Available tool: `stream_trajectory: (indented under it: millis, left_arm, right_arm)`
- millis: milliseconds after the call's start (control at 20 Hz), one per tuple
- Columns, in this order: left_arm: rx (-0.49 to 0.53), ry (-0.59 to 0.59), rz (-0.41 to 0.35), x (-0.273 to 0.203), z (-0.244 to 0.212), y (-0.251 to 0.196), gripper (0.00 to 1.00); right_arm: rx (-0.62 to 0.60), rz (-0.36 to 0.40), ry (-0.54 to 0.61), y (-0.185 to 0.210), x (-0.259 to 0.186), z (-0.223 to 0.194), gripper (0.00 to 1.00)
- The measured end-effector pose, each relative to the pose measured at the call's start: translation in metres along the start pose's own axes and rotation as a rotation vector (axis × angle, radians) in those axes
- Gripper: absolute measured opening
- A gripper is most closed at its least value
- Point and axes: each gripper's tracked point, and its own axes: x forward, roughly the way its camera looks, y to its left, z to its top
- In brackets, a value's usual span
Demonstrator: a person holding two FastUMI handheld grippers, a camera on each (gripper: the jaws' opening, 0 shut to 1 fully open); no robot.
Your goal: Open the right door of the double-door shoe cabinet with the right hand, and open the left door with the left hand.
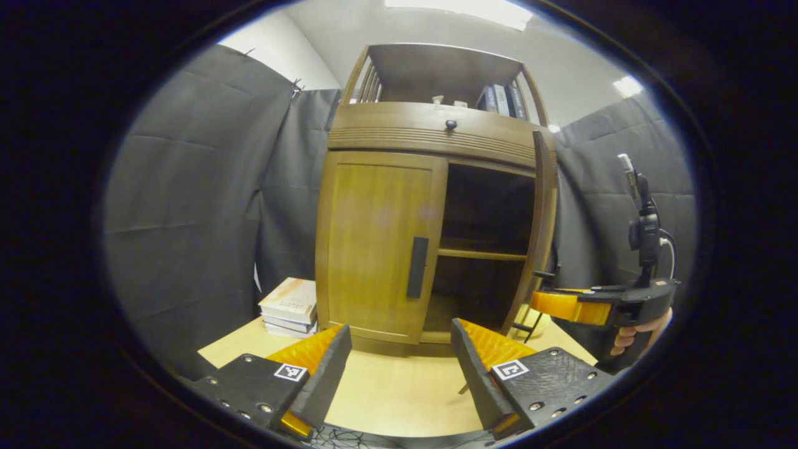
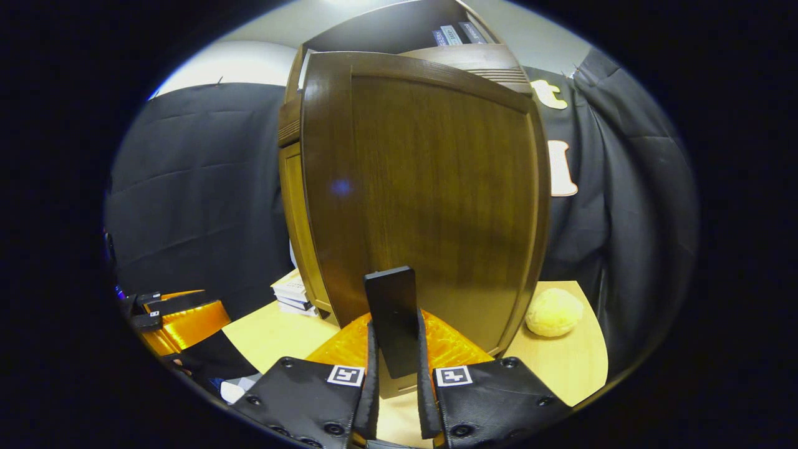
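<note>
In the left gripper view, the left gripper (image 1: 399,368) hovers over the pale worktop (image 1: 399,393) with its fingers (image 1: 327,368) spread wide and nothing between them. Ahead of it stands the shoe cabinet (image 1: 430,224), resting on the worktop. Its left door (image 1: 380,243) is closed, with a dark vertical handle (image 1: 418,267) near the inner edge, well apart from the left gripper. The right door (image 1: 542,231) is swung open toward the camera, showing a dark interior with a shelf (image 1: 483,254). A stack of books (image 1: 290,308) lies on the worktop just left of the cabinet. At the right, a hand (image 1: 636,333) holds the right gripper (image 1: 545,302) at the open door's edge.

In the right gripper view, the right gripper (image 2: 394,374) has its fingers (image 2: 372,374) closed on the right door's handle (image 2: 393,318), one on each side of it. The door's face (image 2: 430,193) stands just beyond. A round yellowish object (image 2: 553,312) sits on the worktop to the right, behind the door. More books (image 2: 452,34) stand on the cabinet's top shelf.
</note>
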Motion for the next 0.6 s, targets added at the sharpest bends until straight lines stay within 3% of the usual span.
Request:
stream_trajectory:
  millis: [250,600]
  left_arm:
    - [0.022,-0.003,0.02,-0.023,-0.004,-0.048,0.92]
    - [0.037,0.0,0.015,-0.05,-0.016,-0.106,0.92]
  right_arm:
    - [0.011,0.017,0.002,-0.036,-0.039,-0.012,0.28]
    - [0.052,0.035,-0.006,-0.081,-0.062,-0.021,0.26]
